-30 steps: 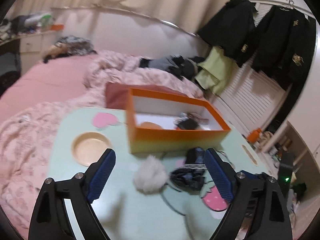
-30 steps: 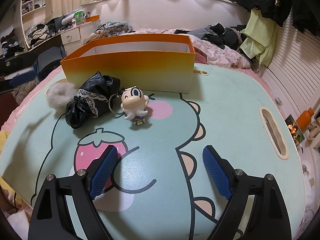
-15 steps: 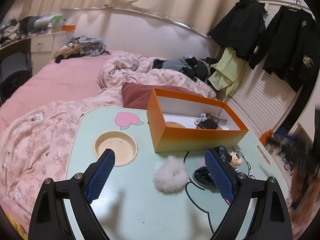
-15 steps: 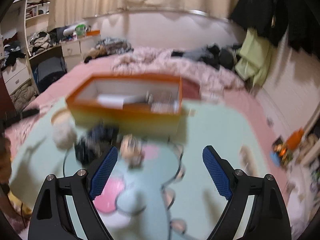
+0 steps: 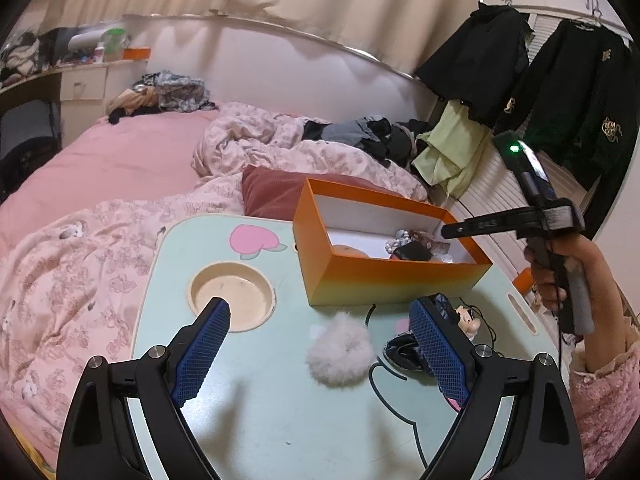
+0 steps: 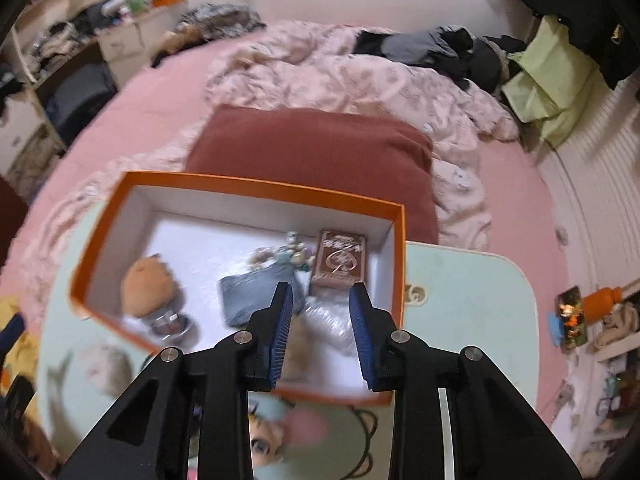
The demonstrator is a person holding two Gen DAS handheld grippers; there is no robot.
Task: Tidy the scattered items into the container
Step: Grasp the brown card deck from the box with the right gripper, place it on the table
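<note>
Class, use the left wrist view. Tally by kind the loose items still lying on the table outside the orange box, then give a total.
On the mint-green cartoon-print table, outside the orange cardboard box:
White fluffy pom-pom: 1
Black lace-trimmed fabric bundle: 1
Small cartoon figurine keychain: 1
Total: 3

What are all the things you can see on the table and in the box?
Box: one, orange, white inside, on the table.
Table: one, mint green with cartoon prints, over the bed.
Fluffy pompom: one, white, on the table before the box.
Black pouch: one, beside the pompom.
Doll keychain: one, on the table, right of the pouch.
Card pack: one, brown, inside the box.
Plush: one, orange-brown, inside the box.
Left gripper: open, above the table.
Right gripper: partly open, empty, over the box.
</note>
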